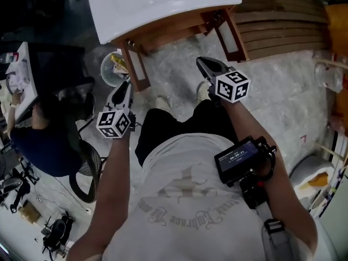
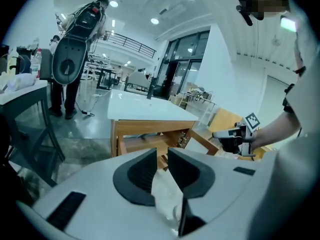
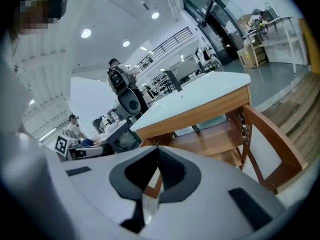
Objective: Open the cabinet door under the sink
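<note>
The sink cabinet point(image 1: 163, 34) is a wooden frame under a white basin top point(image 1: 125, 10). Both its doors stand swung outward: the left door point(image 1: 136, 64) and the right door point(image 1: 231, 34), which also shows in the right gripper view point(image 3: 270, 149). The shelf inside point(image 3: 215, 139) looks bare. My left gripper point(image 1: 126, 88) hovers short of the left door, apart from it; in its own view the left gripper point(image 2: 162, 151) has a narrow gap between its jaws with nothing in it. My right gripper point(image 1: 209, 67) is held in front of the right door, its tips point(image 3: 156, 149) together and empty.
A round bin point(image 1: 111, 69) sits on the floor beside the cabinet's left leg. A seated person point(image 1: 38, 129) and an office chair point(image 1: 84, 173) are at the left. Wooden planks point(image 1: 283, 20) lie at the right. A standing person with gear point(image 2: 75, 49) is behind the cabinet.
</note>
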The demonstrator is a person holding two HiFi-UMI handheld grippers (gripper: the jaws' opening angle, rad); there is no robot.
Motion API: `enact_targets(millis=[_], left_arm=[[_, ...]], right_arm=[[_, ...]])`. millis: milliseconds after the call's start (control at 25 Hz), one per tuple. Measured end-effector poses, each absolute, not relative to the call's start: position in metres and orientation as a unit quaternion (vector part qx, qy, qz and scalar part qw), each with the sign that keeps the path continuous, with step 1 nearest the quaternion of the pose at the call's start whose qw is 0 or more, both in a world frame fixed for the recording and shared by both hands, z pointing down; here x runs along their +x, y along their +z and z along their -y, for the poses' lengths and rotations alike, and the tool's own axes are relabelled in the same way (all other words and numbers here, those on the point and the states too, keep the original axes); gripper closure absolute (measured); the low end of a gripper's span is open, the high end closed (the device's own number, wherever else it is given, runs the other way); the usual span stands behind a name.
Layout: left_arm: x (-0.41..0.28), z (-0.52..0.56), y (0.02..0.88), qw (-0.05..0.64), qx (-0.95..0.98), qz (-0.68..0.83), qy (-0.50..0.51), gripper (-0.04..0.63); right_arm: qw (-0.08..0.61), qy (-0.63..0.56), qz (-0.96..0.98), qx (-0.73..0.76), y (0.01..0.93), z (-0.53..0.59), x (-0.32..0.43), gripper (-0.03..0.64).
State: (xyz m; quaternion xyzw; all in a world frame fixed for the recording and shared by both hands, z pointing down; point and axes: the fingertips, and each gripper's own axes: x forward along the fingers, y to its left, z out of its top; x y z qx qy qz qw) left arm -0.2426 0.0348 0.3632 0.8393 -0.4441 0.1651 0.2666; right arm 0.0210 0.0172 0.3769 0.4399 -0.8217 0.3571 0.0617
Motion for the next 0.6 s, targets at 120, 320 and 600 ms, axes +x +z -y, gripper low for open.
enact_targets(millis=[120, 320, 600], left_arm=[[-0.207, -0.035, 0.348, 0.266, 0.843, 0.439, 0.161, 0.554], [-0.150, -0.030, 0.320, 0.259, 0.858, 0.416, 0.152, 0.584], [-0.100, -0.026, 0.288, 0.239, 0.868, 0.411, 0.143, 0.586]], right_arm=[[0.057, 0.342, 0.839, 0.420, 0.351, -0.011, 0.027, 0.604], [0.046, 0.313, 0.865, 0.390, 0.307, 0.003, 0.039, 0.604], [0.059, 0.270, 0.895, 0.350, 0.276, -0.003, 0.062, 0.604]])
